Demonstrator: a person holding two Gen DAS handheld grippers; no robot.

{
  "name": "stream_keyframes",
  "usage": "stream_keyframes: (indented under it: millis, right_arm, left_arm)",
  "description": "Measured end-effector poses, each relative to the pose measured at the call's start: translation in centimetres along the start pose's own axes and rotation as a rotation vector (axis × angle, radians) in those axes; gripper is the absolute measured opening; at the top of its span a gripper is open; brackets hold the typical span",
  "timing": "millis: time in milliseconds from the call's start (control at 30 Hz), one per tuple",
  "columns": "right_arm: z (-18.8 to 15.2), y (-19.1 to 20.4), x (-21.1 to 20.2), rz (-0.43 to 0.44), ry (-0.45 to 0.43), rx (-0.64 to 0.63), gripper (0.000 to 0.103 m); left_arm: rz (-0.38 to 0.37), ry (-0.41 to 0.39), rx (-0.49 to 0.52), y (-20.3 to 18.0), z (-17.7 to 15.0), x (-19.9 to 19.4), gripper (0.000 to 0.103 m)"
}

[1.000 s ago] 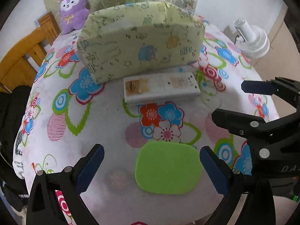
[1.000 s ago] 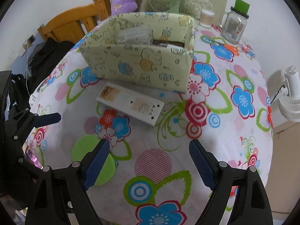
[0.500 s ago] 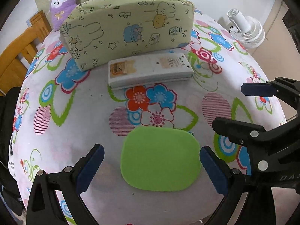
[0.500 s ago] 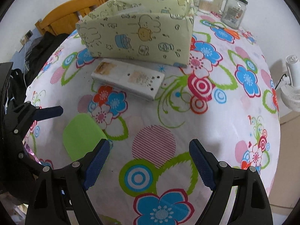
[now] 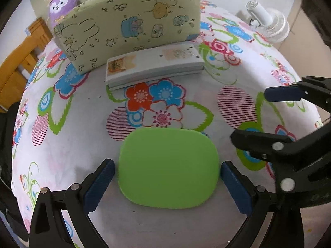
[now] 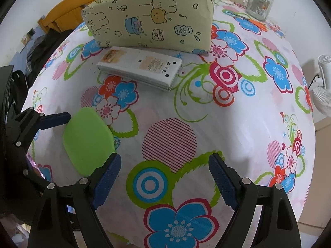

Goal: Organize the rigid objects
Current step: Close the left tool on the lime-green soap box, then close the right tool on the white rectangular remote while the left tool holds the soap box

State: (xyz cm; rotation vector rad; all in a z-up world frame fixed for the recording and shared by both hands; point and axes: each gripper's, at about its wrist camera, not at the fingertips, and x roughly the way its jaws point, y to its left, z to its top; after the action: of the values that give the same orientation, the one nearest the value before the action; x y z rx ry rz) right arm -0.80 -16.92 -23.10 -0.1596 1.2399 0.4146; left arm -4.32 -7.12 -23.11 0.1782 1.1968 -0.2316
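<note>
A flat green rounded pad [image 5: 168,166] lies on the flowered tablecloth [image 5: 86,124]. My left gripper [image 5: 167,165] is open and low over it, one blue pad close to each side edge, with thin gaps still showing. In the right wrist view the green pad [image 6: 86,140] sits at the left, with a left finger [image 6: 55,117] beside it. My right gripper [image 6: 165,159] is open over bare cloth to the pad's right, nothing between its fingers. A white remote-like slab [image 5: 153,66] lies in front of a pale green fabric storage box [image 5: 128,26].
A glass jar with a green lid [image 6: 260,2] stands at the back right. A small white fan [image 5: 269,26] is beyond the table's right edge. A purple plush [image 5: 62,4] and a wooden chair [image 5: 18,66] are at the back left.
Both grippers have sunk toward the table. The green pad, earlier ahead of the left fingers, now lies between them. Both grippers stay as wide as before.
</note>
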Motion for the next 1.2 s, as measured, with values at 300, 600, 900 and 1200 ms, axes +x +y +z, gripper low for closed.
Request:
stream_keyframes:
  millis: [300, 600, 900, 1200]
  right_arm:
    - [0.3, -0.1, 0.3, 0.003, 0.007, -0.004, 0.088]
    - [1.8, 0.4, 0.3, 0.009, -0.006, -0.058, 0.088]
    - [5.0, 1.0, 0.6, 0.003, -0.035, -0.175, 0.088]
    - [8.3, 1.8, 1.2, 0.011, -0.03, -0.316, 0.085]
  left_arm:
    - [0.009, -0.027, -0.012, -0.2, -0.3, -0.2, 0.096]
    - [0.02, -0.021, -0.056, 0.5, 0.8, -0.3, 0.095]
    - [0.031, 0.008, -0.121, 2.3, 2.5, -0.1, 0.095]
    - [0.054, 0.016, -0.144, 3.4, 3.9, 0.3, 0.095]
